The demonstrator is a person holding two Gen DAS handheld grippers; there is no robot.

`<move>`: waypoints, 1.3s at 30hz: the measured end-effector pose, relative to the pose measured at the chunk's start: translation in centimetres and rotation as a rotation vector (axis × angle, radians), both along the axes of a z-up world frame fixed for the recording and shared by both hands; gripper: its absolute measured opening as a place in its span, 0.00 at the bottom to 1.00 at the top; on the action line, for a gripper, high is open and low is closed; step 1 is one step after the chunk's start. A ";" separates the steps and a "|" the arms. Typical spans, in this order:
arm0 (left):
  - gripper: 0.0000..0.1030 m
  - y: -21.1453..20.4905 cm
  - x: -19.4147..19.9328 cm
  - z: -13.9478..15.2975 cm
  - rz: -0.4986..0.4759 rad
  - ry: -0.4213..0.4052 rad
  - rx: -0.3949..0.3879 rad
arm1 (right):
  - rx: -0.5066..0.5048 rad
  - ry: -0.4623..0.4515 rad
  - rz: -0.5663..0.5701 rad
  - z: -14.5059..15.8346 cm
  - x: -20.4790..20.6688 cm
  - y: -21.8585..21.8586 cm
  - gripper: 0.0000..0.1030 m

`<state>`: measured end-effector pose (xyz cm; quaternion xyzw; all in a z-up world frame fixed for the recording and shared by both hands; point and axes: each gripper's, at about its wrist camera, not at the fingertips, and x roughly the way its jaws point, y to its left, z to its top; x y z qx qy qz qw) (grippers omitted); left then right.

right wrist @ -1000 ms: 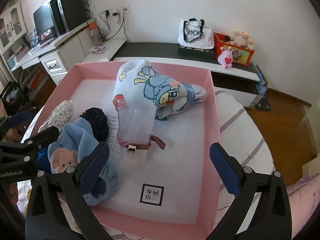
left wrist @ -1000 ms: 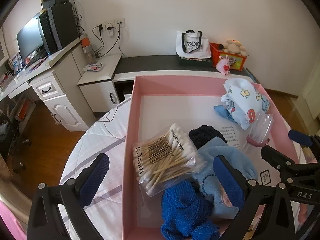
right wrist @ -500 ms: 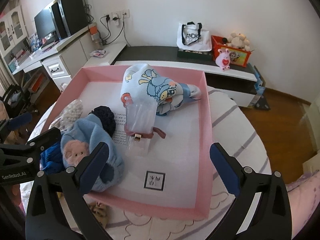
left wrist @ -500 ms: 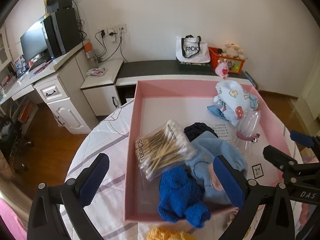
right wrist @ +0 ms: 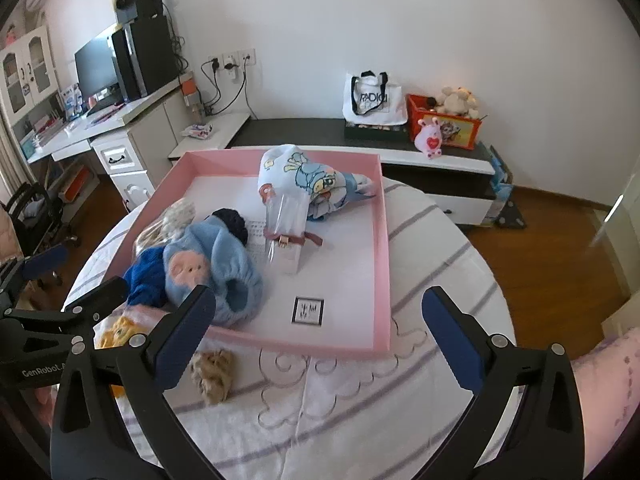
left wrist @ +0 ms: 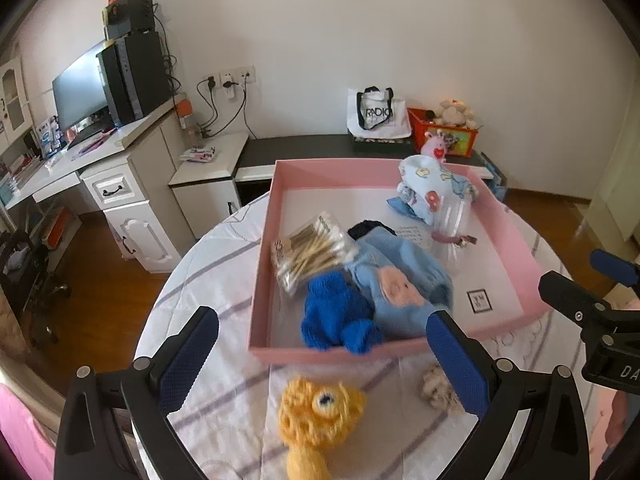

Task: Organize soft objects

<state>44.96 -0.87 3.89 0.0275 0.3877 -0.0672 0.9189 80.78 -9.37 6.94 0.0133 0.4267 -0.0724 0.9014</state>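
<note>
Yellow knitted toy [left wrist: 318, 414] lies on the striped tablecloth [left wrist: 224, 280] just outside the pink tray [left wrist: 516, 240], long axis running away from the tray, eye upward. Left gripper [left wrist: 320, 360] and right gripper [right wrist: 320, 334] both gape empty above the round table; wooden floor surrounds.

"RADIO" — white tote bag [right wrist: 372, 99]; "GenRobot" — left gripper [right wrist: 44, 368]

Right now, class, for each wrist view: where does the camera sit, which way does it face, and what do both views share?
Left wrist: on the left gripper, looking forward and down at the yellow toy and pink box; own open jaws and the right gripper show.
Right wrist: on the right gripper, facing the box; own open jaws show.
Shared: box, blue hat, yellow toy.
</note>
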 end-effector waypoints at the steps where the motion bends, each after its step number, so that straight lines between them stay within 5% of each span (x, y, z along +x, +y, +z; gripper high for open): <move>1: 1.00 0.0 -0.8 0.2 0.002 -0.005 -0.003 | 0.000 -0.007 -0.002 0.2 -0.7 0.2 1.00; 13: 1.00 0.7 -11.3 2.5 0.018 -0.101 -0.036 | -0.019 -0.140 -0.006 3.5 -8.9 2.3 1.00; 27: 1.00 0.9 -23.6 6.3 0.059 -0.333 -0.050 | -0.091 -0.351 0.035 8.4 -17.6 5.4 1.00; 39: 1.00 0.8 -30.4 7.5 0.078 -0.453 -0.074 | -0.124 -0.485 -0.004 11.0 -22.1 5.9 1.00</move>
